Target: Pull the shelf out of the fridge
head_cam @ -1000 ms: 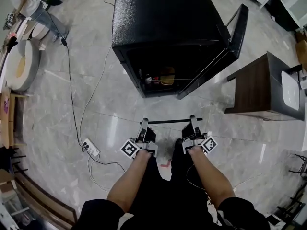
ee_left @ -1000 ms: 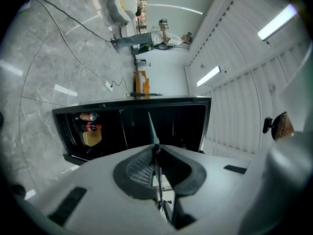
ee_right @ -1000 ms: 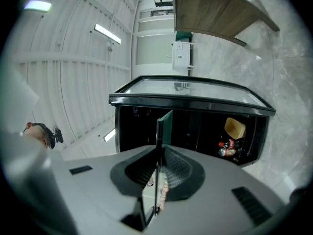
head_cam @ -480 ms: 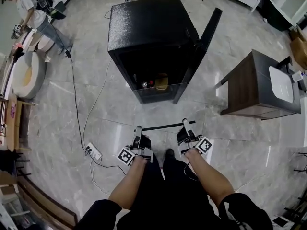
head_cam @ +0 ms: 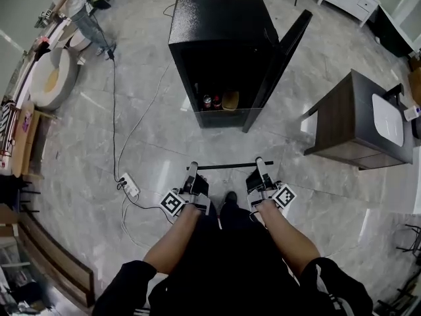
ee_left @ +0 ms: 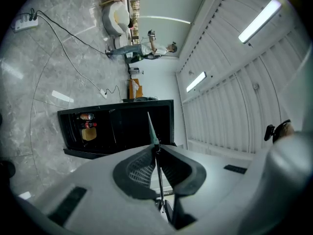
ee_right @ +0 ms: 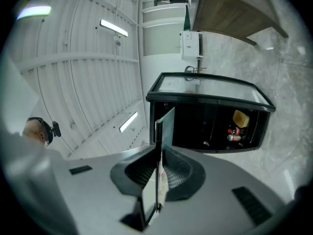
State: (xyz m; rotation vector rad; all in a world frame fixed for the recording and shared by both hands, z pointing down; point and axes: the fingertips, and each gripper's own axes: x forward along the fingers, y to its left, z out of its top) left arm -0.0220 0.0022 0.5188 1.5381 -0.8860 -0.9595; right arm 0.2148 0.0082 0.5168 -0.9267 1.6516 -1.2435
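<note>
My left gripper (head_cam: 193,170) and right gripper (head_cam: 260,163) each clamped one end of the glass shelf (head_cam: 227,166). It was well clear of the open fridge (head_cam: 220,25), with bare floor (head_cam: 164,143) between and the door (head_cam: 283,58) swung right.

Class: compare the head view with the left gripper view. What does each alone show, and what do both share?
Head view only: the person's forearms, the right gripper and the wooden side table. Left gripper view only: ceiling light strips. Both: the open black fridge, and the glass shelf clamped in the left gripper's jaws.
</note>
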